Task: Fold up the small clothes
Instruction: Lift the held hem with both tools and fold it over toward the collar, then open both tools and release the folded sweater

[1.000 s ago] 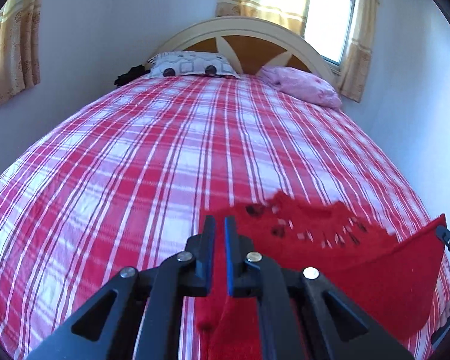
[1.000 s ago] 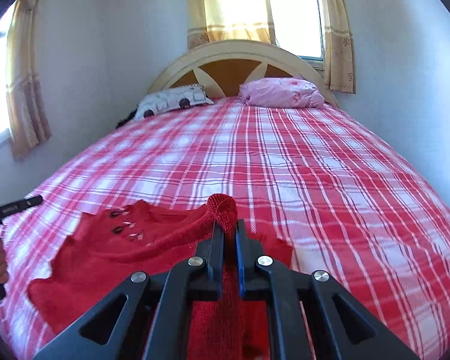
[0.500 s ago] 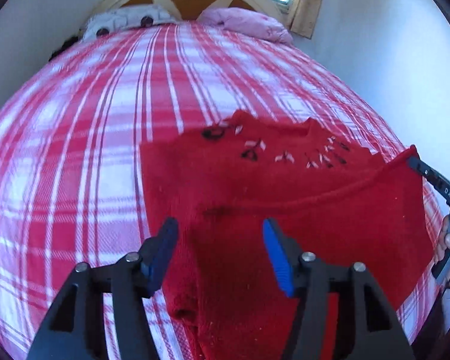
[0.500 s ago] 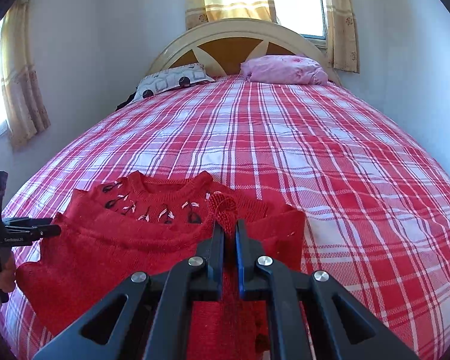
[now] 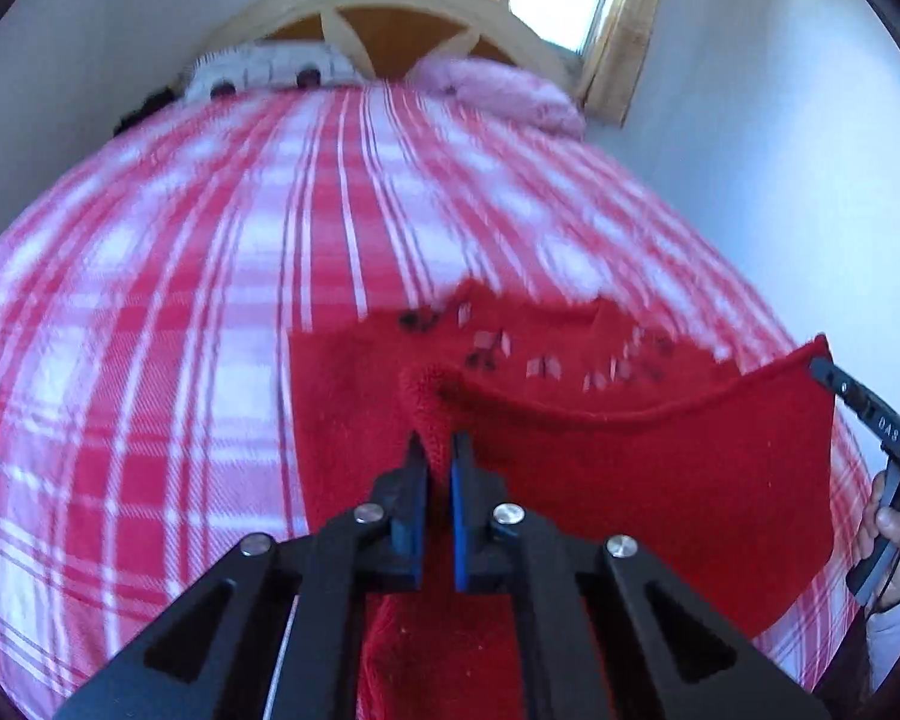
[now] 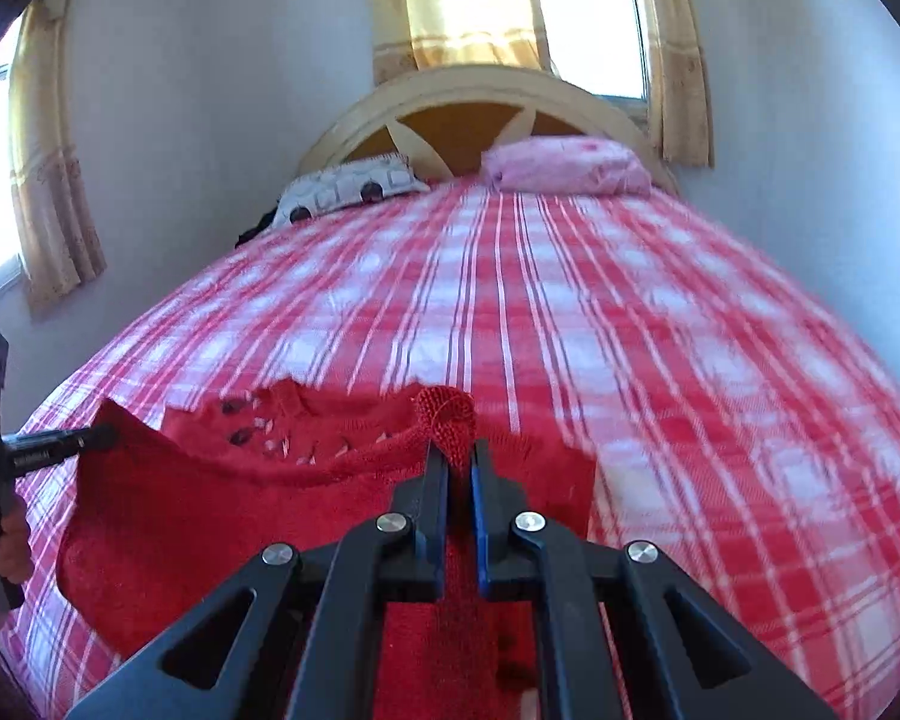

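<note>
A small red knitted sweater (image 5: 630,468) with dark and pale stitched motifs near its neck lies at the near end of the bed. My left gripper (image 5: 437,450) is shut on a bunched fold of the sweater's left side. In the right wrist view my right gripper (image 6: 457,456) is shut on the sweater (image 6: 210,516) too, with a knob of knit sticking up between its jaws. Each gripper shows in the other's view: the right gripper (image 5: 828,375) pinching the far corner, and the left gripper (image 6: 105,435) at the left corner. The sweater's near edge hangs lifted between them.
The bed wears a red and white checked sheet (image 6: 570,330). A patterned pillow (image 6: 348,186) and a pink pillow (image 6: 564,171) lie against the arched headboard (image 6: 468,102). Walls stand close on both sides, with curtained windows. A person's hand (image 5: 897,534) holds the right gripper's handle.
The left gripper opened over the sweater, dipped toward it, and has shut again on a new bunch of knit. The right gripper kept its grip throughout.
</note>
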